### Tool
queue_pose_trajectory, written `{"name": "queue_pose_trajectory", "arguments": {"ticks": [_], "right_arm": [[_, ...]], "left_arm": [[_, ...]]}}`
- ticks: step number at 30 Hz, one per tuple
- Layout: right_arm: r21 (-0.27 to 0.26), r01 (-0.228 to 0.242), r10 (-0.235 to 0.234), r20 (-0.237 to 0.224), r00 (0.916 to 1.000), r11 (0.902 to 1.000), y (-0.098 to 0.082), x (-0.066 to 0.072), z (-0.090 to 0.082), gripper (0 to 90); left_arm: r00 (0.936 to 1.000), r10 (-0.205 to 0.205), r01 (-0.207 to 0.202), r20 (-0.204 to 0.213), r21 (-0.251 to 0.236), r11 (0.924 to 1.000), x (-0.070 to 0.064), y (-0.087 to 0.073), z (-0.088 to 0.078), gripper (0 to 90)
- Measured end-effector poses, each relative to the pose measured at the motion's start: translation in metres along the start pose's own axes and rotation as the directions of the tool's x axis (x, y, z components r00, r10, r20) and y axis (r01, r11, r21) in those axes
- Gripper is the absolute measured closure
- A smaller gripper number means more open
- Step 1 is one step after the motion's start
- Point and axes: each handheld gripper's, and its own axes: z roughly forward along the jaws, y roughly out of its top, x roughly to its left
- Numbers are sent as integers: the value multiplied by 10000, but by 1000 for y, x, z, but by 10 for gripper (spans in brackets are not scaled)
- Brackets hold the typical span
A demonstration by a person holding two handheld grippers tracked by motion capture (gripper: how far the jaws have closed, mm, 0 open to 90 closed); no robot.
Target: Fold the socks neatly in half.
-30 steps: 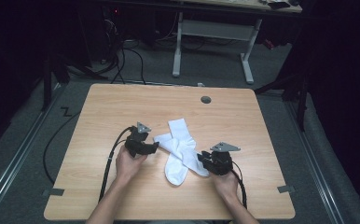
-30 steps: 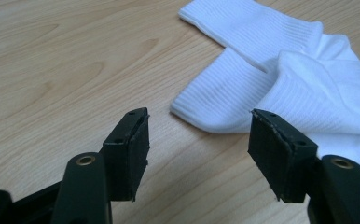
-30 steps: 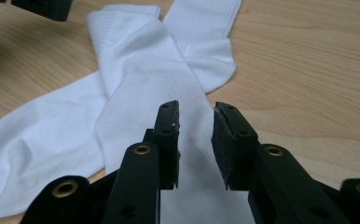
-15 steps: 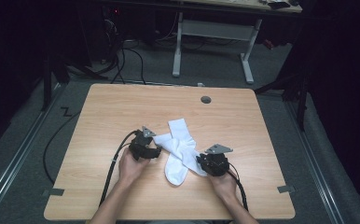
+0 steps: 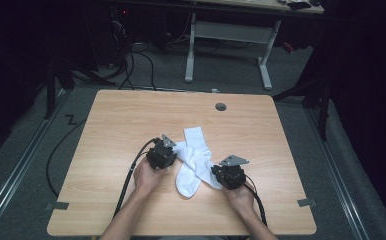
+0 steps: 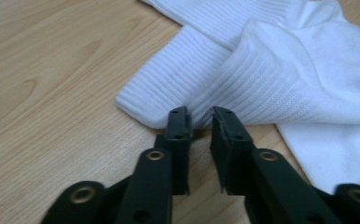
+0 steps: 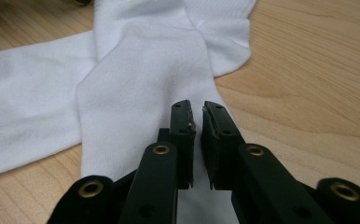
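Observation:
Two white socks lie crossed near the middle of the wooden table. One sock runs from a far cuff down to a toe at the right. The other sock has its ribbed cuff at the left. My left gripper has just been closing, and its tips pinch a raised fold of that cuff. My right gripper has also just been closing. It sits over the toe end of the first sock, with fabric caught in the narrow gap.
A round grey grommet sits in the table's far edge area. Black cables trail from both grippers toward the near edge. A white desk frame stands on the floor beyond the table.
The left gripper has shifted right onto the sock cuff and its jaws have come together. The right gripper's jaws have narrowed on the sock's toe end without moving away.

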Motion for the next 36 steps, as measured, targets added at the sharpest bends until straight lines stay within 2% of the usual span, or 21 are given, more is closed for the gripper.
{"name": "queue_pose_trajectory", "arguments": {"ticks": [2,5,6,7,8,9,10,11,12,13,14,18,21,25,27,28,29,32,33,35,36], "right_arm": [[-19,152,-151,75,9999,9999,0,1,0,830],[-26,179,-179,84,9998,9998,0,1,0,833],[-27,184,-183,73,9998,9998,0,1,0,833],[-27,184,-183,73,9998,9998,0,1,0,833],[-20,163,-162,77,9998,9999,0,1,0,833],[-20,163,-162,77,9998,9999,0,1,0,833],[-31,206,-206,80,9998,9998,0,1,0,833],[-31,206,-206,80,9998,9998,0,1,0,833],[-23,221,-221,84,9997,9998,0,1,0,833],[-34,244,-244,76,9997,9997,0,1,0,833],[-32,213,-213,64,9998,9998,0,1,0,833],[-60,216,-216,103,9997,9997,-1,2,0,833],[-60,236,-235,90,9997,9997,-1,1,0,833],[-27,217,-217,76,9997,9998,0,1,0,841],[-18,217,-217,64,9997,9998,0,1,0,846],[-6,245,-245,47,9997,9997,0,1,0,851],[-6,245,-245,47,9997,9997,0,1,0,851],[-8,271,-271,41,9996,9996,0,1,0,853],[-14,271,-271,30,9996,9996,-1,1,0,853],[-18,271,-271,25,9996,9996,-1,1,0,854],[-21,281,-281,21,9996,9996,-1,1,0,853]], "left_arm": [[10000,-2,2,73,-14,10000,0,1,1,898],[9999,-53,54,121,-38,10000,0,1,0,899],[9999,-57,61,128,-273,9996,1,1,-3,898],[9999,-57,61,128,-273,9996,1,1,-3,871],[9995,-261,273,182,-691,9972,2,2,-6,790],[9995,-261,273,182,-691,9972,2,2,-6,718],[9972,-681,712,294,-1233,9898,7,5,-9,653],[9972,-681,712,294,-1233,9898,7,5,-9,600],[9952,-943,969,244,-1481,9842,10,6,-10,600],[9935,-1113,1137,237,-1562,9812,12,6,-9,560],[9882,-1526,1527,111,-1345,9791,18,3,-4,505],[9839,-1778,1756,-150,-951,9799,23,0,5,448],[9829,-1826,1791,-247,-1043,9783,23,1,6,450],[9851,-1674,1635,-405,-857,9828,20,1,8,452],[9836,-1772,1737,-329,-907,9806,21,2,8,452],[9799,-1986,1957,-179,-1040,9751,22,2,6,449],[9799,-1986,1957,-179,-1040,9751,22,2,6,447],[9690,-2468,2434,-106,-1319,9609,28,4,4,448],[9668,-2555,2531,-58,-1172,9603,29,6,5,447],[9678,-2515,2488,-137,-1031,9630,30,11,6,454],[9707,-2391,2352,-248,-1058,9662,30,15,6,454]]}}
